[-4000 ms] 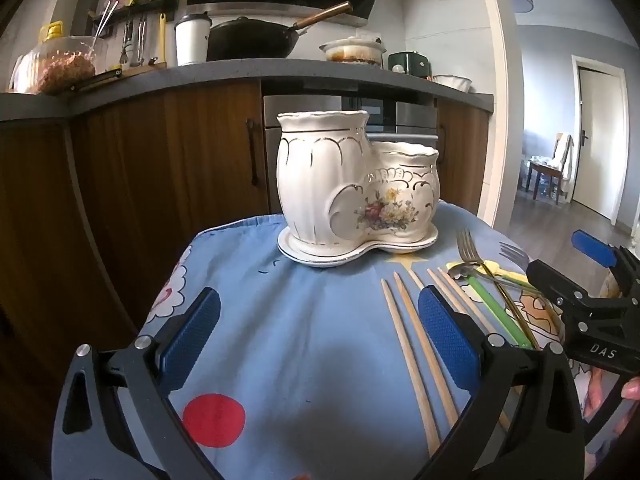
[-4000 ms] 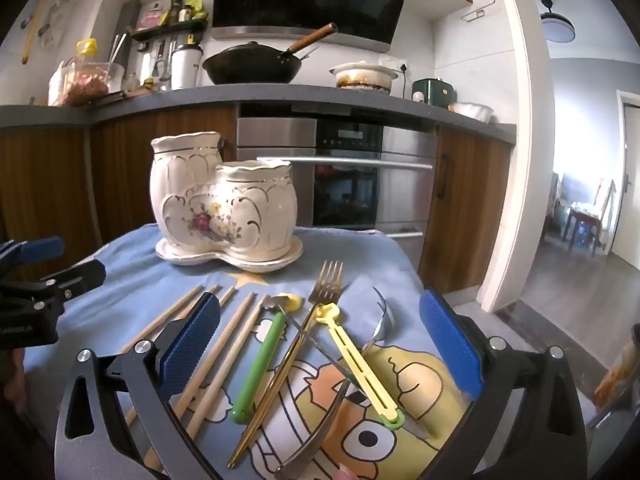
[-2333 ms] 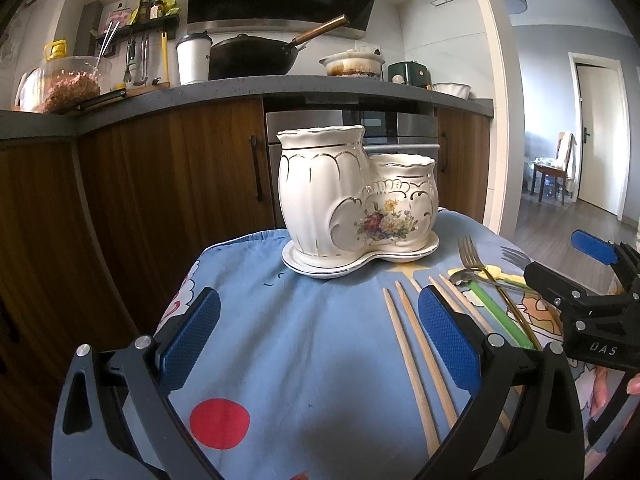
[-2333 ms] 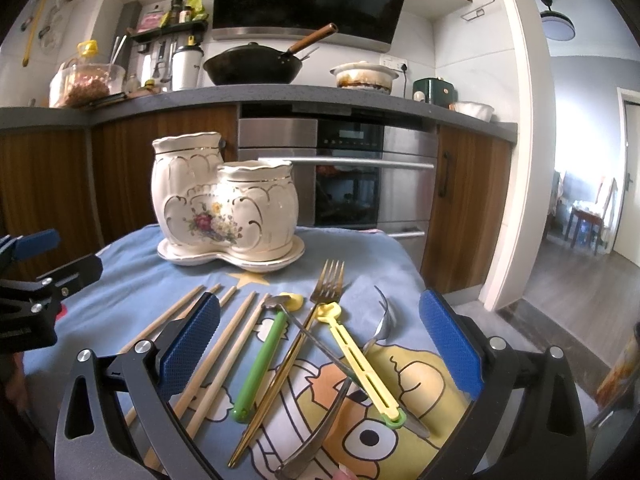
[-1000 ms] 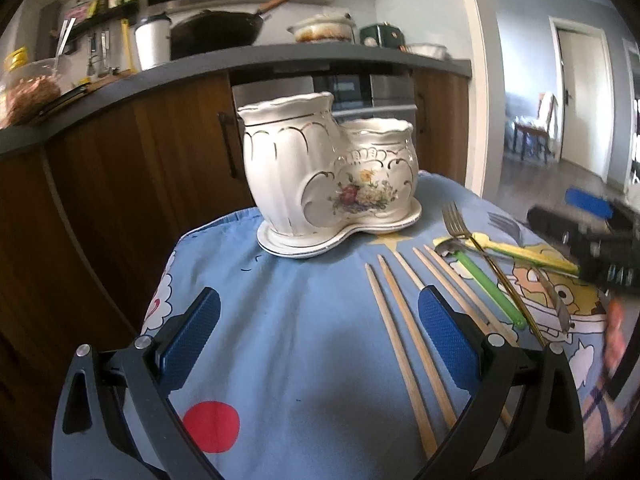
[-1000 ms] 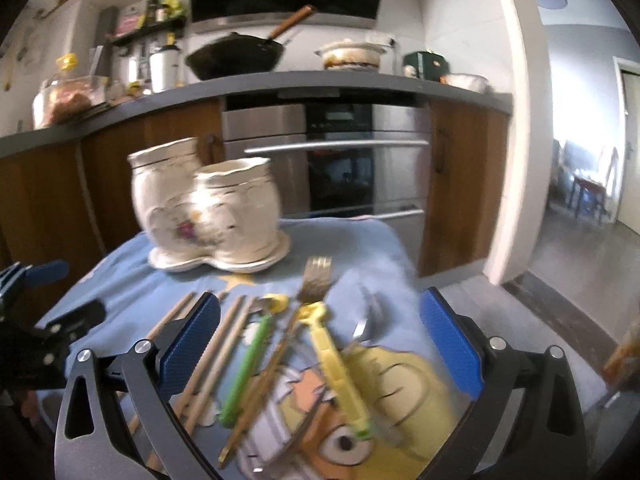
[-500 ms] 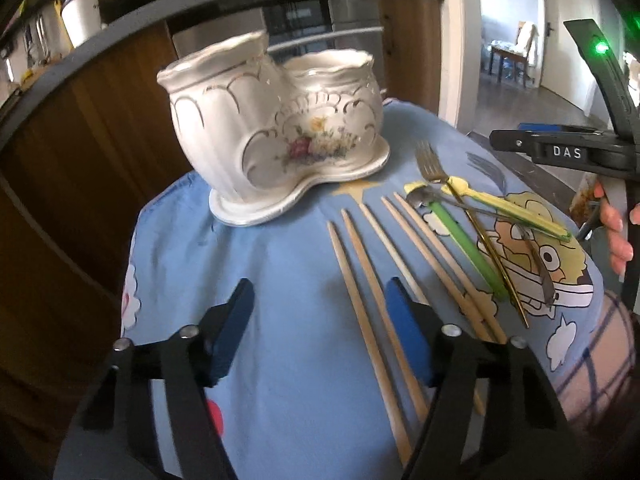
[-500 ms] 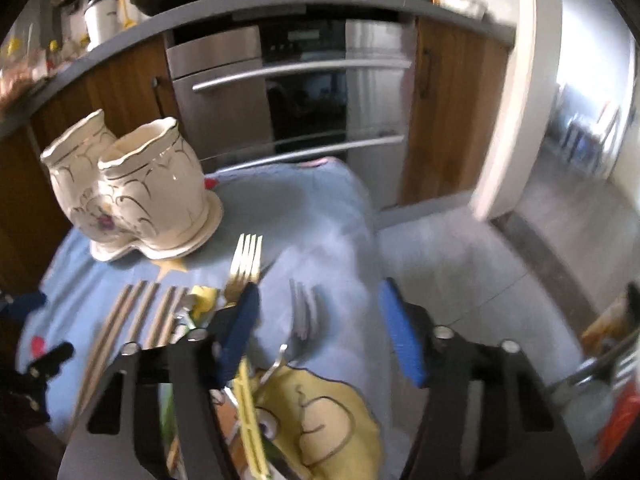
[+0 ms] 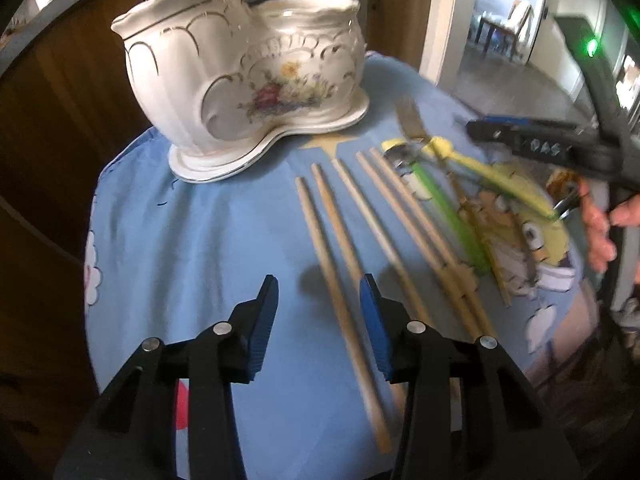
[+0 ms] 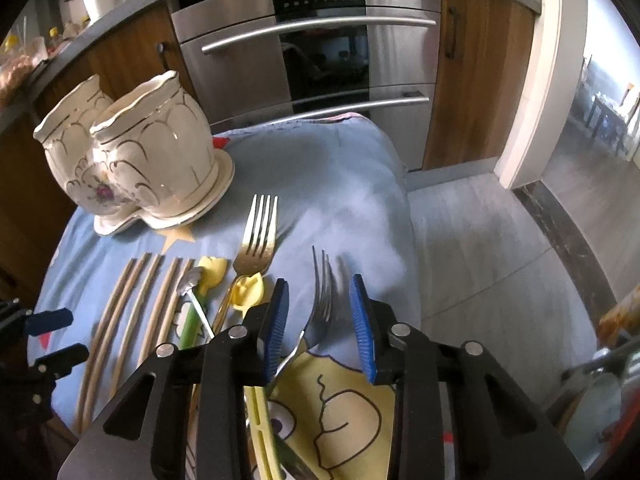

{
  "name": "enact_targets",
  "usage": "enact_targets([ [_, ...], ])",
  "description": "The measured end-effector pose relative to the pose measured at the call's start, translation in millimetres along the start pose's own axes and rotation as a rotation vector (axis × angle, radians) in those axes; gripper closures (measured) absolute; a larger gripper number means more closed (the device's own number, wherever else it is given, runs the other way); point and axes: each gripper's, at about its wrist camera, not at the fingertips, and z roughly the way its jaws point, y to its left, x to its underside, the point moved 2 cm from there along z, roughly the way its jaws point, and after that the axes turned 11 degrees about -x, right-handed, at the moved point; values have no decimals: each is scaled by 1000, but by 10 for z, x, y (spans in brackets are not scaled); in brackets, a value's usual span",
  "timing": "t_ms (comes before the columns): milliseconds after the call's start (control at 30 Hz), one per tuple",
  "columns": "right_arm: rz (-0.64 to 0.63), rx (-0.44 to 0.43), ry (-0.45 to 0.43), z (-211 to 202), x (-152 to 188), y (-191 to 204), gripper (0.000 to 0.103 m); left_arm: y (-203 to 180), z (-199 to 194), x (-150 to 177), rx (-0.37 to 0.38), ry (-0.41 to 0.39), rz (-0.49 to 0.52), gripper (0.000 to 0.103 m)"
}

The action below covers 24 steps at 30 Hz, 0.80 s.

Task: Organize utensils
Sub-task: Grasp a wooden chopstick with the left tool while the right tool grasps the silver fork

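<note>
A white ceramic two-cup holder (image 9: 240,72) (image 10: 152,160) stands at the back of the blue-clothed table. Several wooden chopsticks (image 9: 384,232) (image 10: 132,312) lie in a row before it. Right of them lie a green-handled utensil (image 9: 448,208), a gold fork (image 10: 258,236), a yellow utensil (image 9: 492,176) and a silver fork (image 10: 324,300). My left gripper (image 9: 318,284) points down over the leftmost chopstick. Its jaws are closing, and the stick lies between them untouched. My right gripper (image 10: 318,284) hovers over the silver fork's head. Its jaws are closing too, and the pads are clear of the fork.
The blue cartoon tablecloth (image 9: 200,240) covers a small round table whose edge drops to grey floor (image 10: 480,240) on the right. A steel oven (image 10: 320,52) and wooden cabinets stand behind. A person's hand (image 9: 596,224) holds the right gripper.
Both grippers have tipped downward and come closer to the table, and both pairs of jaws have narrowed. The right one now sits over the silver fork, the left one over the leftmost chopstick.
</note>
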Motion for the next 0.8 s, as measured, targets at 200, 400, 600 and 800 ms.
enact_targets([
  [200,-54,61,32,82,-9,14,73,-5,109,107,23,16,-12,64],
  [400,-41,10,52,154,34,-49,87,-10,182,-2,34,24,-13,80],
  [600,-14,-31,8,69,44,-81,95,5,211,-48,43,7,-9,95],
  [800,-30,-74,-125,-195,-54,0,99,110,176,-16,76,-54,-26,97],
])
